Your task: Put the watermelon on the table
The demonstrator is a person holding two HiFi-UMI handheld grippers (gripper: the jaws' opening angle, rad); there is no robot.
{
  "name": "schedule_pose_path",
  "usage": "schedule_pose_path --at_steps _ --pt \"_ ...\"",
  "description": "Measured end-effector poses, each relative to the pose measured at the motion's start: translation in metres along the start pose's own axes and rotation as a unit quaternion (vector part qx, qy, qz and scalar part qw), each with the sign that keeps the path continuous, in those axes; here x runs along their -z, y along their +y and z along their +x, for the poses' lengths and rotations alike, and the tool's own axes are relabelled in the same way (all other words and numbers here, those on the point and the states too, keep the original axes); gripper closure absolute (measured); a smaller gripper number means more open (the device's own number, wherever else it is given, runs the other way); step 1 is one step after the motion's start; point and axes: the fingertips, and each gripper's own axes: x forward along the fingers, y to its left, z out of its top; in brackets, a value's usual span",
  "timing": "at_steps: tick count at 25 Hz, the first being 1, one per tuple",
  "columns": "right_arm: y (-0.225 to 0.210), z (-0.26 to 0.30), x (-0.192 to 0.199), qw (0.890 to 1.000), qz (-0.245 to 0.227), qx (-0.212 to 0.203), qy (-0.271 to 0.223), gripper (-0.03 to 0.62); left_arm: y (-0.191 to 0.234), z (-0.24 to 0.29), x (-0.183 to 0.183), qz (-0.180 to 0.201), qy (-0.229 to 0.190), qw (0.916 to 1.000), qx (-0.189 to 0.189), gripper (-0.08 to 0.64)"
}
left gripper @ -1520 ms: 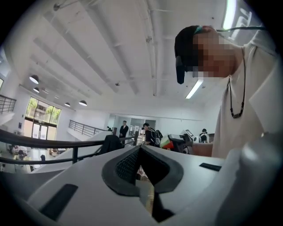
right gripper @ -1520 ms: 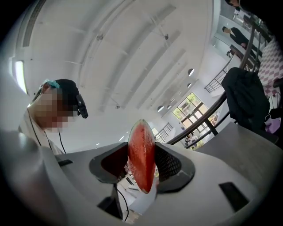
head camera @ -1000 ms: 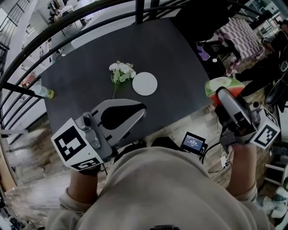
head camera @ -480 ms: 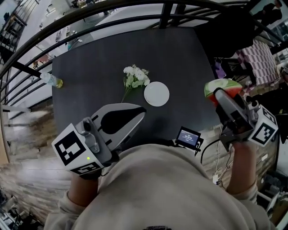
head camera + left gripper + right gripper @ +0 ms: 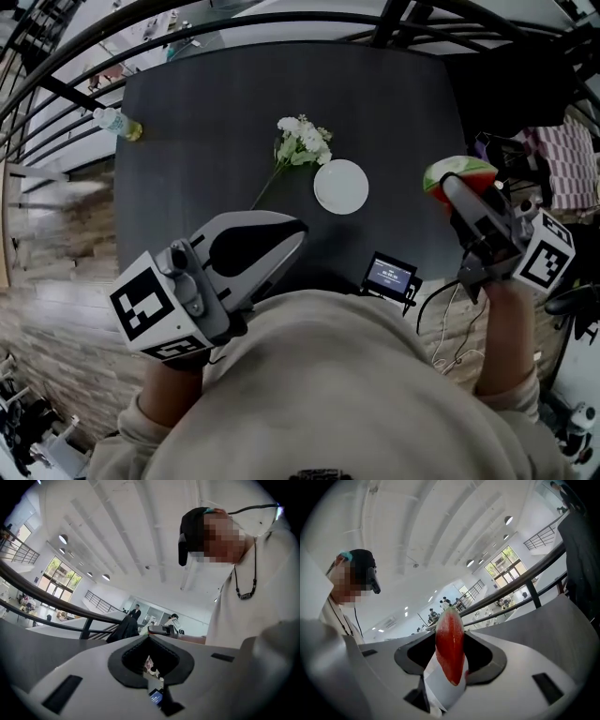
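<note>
Head view: the dark table [image 5: 216,112] fills the upper frame, with a white plate [image 5: 341,186] near its middle, a sprig of white flowers [image 5: 302,142] at the plate's 11 o'clock and a bottle [image 5: 117,123] in the 10 o'clock corner. The right gripper [image 5: 457,190] carries the watermelon [image 5: 457,172] – a red slice with a green rind – at the plate's 3 o'clock, about at the table's right edge and not set down. The left gripper [image 5: 298,228] hangs at 7 o'clock, fingers together and empty. Left gripper view: its fingers meet at the tips, nothing between them. Right gripper view: the fingers are clamped on the slice [image 5: 450,641], which stands on edge between the pads. The step in hand looks like the carry to the table – next, it seems, the right gripper must go inward toward 9 o'clock over bare tabletop, lower until the slice rests, then let its fingers part
</note>
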Motion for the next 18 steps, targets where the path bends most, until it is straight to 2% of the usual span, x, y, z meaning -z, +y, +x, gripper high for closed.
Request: schedule_pose_path --at_steps 7,18 --pt "-0.030 0.027 0.011 0.999 0.028 -0.017 0.043 0.390 0.014 -0.002 0.010 -0.028 0.004 0.9990 -0.036 0.554" --pt "-0.079 0.062 0.042 0.992 0.018 -0.030 0.118 0.390 0.015 -0.011 0.031 -0.056 0.024 0.9940 -0.091 0.554"
